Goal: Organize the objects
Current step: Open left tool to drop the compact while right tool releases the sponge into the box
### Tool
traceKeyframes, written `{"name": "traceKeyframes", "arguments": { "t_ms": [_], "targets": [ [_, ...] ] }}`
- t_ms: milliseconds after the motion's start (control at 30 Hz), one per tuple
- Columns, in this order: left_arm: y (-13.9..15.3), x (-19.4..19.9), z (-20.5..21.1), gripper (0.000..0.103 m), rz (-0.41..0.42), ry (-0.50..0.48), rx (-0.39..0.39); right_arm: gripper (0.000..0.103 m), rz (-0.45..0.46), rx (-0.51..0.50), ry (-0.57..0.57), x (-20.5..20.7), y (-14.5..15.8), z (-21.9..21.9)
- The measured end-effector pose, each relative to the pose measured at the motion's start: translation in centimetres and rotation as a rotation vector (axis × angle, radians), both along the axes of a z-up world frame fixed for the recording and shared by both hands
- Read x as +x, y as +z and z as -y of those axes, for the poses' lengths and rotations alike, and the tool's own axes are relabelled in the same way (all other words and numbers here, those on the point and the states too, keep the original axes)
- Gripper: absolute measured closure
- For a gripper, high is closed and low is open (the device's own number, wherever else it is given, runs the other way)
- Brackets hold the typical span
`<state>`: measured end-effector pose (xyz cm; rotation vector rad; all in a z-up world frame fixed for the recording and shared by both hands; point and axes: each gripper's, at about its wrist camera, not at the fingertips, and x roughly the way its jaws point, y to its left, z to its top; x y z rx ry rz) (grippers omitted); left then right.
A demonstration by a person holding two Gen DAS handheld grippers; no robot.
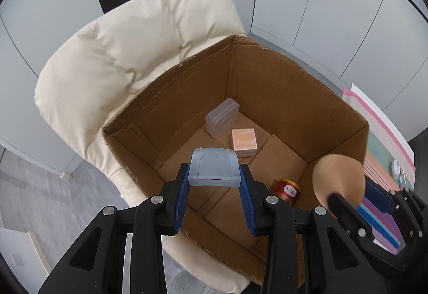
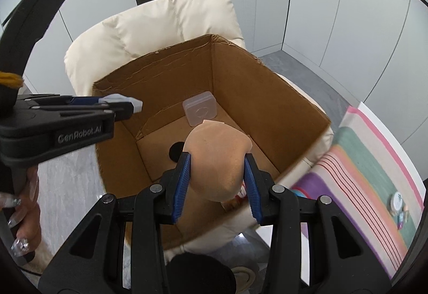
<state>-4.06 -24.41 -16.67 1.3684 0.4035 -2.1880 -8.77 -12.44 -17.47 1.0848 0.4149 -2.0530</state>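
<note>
The right gripper (image 2: 218, 173) pinches a beige pad (image 2: 218, 157) above the open box (image 2: 267, 96), which sits on a cream chair (image 2: 160, 24). In the box's far corner leans a clear case (image 2: 199, 111). At the box's left rim the left gripper (image 2: 121, 104) clasps a pale blue case (image 2: 133, 104). Right of the box lies a striped mat (image 2: 358, 149) with a small jar (image 2: 398, 199).

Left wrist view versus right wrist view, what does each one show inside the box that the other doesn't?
Only the left wrist view shows the pink square box and the red tin on the floor of the cardboard box. Only the right wrist view shows a black round spot there. Both show the clear plastic case leaning in the far corner.
</note>
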Motion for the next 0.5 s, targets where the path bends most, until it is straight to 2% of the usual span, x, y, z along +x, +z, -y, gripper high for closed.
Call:
{"name": "traceKeyframes", "arguments": {
  "t_ms": [133, 200, 233, 267, 300, 333, 367, 500],
  "targets": [
    [-0.6, -1.0, 0.5, 0.066, 0.015, -0.009, -0.012, 0.062, 0.019, 0.008, 0.002, -1.4, -1.3, 1.5],
    [-1.0, -1.4, 0.9, 0.066, 0.019, -0.016, -0.015, 0.055, 0.024, 0.015, 0.002, -1.8, -1.9, 1.9],
    [-1.1, -1.5, 1.0, 0.063, 0.019, -0.019, -0.013, 0.049, 0.024, 0.016, -0.003, -2.1, -2.2, 2.1],
    [-1.2, -1.5, 1.3, 0.059, 0.019, -0.016, -0.013, 0.035, 0.024, 0.013, -0.007, -2.3, -2.4, 2.2],
    [-1.2, -1.6, 1.5, 0.046, 0.02, -0.014, -0.013, 0.024, 0.026, 0.01, -0.013, -2.4, -2.6, 2.2],
    [-1.3, -1.7, 1.7, 0.035, 0.018, -0.015, -0.014, 0.02, 0.029, 0.003, -0.019, -2.6, -2.7, 2.1],
    [-1.3, -1.7, 1.9, 0.033, 0.011, -0.015, -0.017, 0.018, 0.031, -0.007, -0.021, -2.7, -2.8, 2.0],
    [-1.5, -1.7, 2.5, 0.033, 0.016, -0.004, -0.014, 0.018, 0.034, -0.007, -0.037, -3.3, -3.1, 1.9]
  ]
}}
